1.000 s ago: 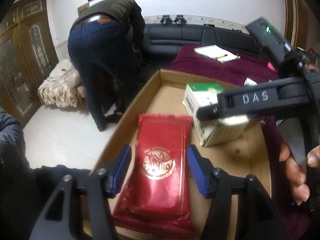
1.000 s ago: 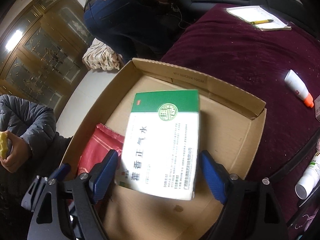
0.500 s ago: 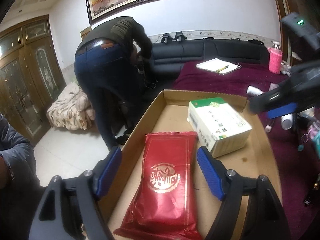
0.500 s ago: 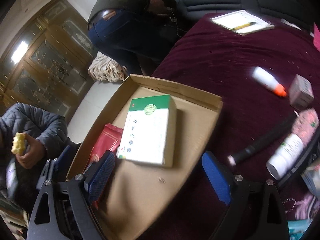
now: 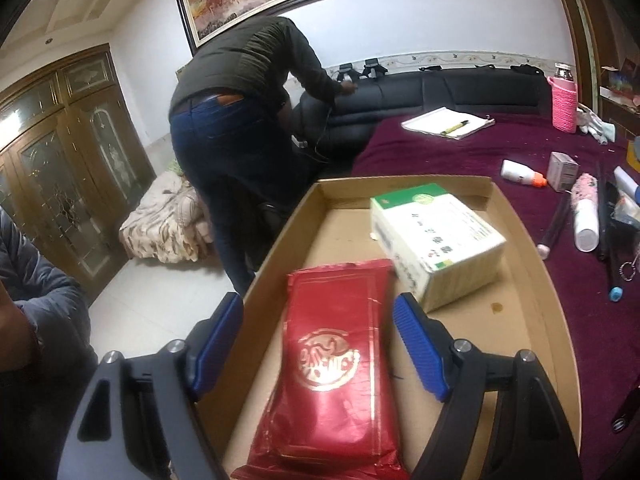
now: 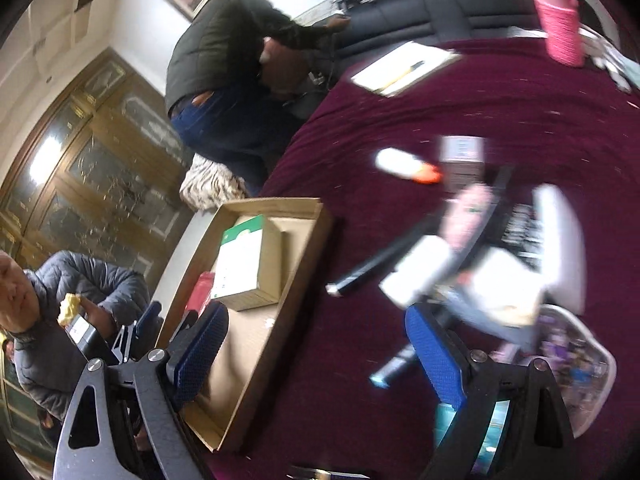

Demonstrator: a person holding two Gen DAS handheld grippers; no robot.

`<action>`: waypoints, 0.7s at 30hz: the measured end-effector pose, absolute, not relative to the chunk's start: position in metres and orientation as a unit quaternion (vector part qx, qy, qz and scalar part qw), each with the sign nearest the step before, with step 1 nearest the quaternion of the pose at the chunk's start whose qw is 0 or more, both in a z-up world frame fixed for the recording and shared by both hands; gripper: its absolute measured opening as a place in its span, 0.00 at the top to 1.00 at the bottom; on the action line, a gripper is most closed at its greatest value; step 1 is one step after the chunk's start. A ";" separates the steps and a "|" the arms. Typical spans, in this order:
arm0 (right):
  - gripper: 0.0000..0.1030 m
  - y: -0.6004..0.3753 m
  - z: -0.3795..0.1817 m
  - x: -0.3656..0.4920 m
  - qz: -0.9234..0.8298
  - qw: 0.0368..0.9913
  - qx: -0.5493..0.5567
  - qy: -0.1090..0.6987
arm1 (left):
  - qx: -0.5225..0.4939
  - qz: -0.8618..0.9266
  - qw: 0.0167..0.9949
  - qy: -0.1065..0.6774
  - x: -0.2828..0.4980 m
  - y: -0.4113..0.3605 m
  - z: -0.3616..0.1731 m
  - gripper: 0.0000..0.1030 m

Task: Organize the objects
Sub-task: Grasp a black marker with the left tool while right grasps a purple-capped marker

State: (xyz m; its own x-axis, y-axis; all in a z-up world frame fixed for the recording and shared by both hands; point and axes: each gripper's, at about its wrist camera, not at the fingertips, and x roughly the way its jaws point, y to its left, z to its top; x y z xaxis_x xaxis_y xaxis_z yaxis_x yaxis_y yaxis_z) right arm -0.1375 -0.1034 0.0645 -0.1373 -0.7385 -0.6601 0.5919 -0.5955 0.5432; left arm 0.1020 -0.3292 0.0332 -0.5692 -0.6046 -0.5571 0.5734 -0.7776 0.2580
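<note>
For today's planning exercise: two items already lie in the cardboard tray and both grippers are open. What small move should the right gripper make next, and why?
Probably carry the right gripper toward the loose items on the purple cloth, perhaps the white bottle with the orange cap. It is open and empty, and the red packet and green-and-white box already lie in the cardboard tray.

Glossy red foil packet [image 5: 336, 364] lies in a matt cardboard tray [image 5: 532, 280].

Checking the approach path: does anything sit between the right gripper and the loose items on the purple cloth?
Nothing visible does. The right gripper is open over bare purple cloth, with the blurred white bottle just ahead.
</note>
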 end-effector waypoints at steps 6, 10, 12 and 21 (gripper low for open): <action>0.08 -0.037 0.052 -0.159 -0.764 0.413 0.485 -0.104 | 0.313 -0.905 0.288 -0.010 0.094 -0.287 0.045 0.25; 0.08 0.004 0.043 -0.181 -0.785 0.378 0.476 -0.121 | 0.287 -0.926 0.245 -0.024 0.096 -0.239 0.069 0.18; 0.09 0.019 0.038 -0.189 -0.792 0.363 0.473 -0.129 | 0.291 -0.935 0.201 -0.021 0.093 -0.218 0.073 0.15; 0.09 0.047 0.034 -0.198 -0.789 0.356 0.474 -0.159 | 0.376 -0.921 0.018 -0.103 0.080 -0.136 0.044 0.15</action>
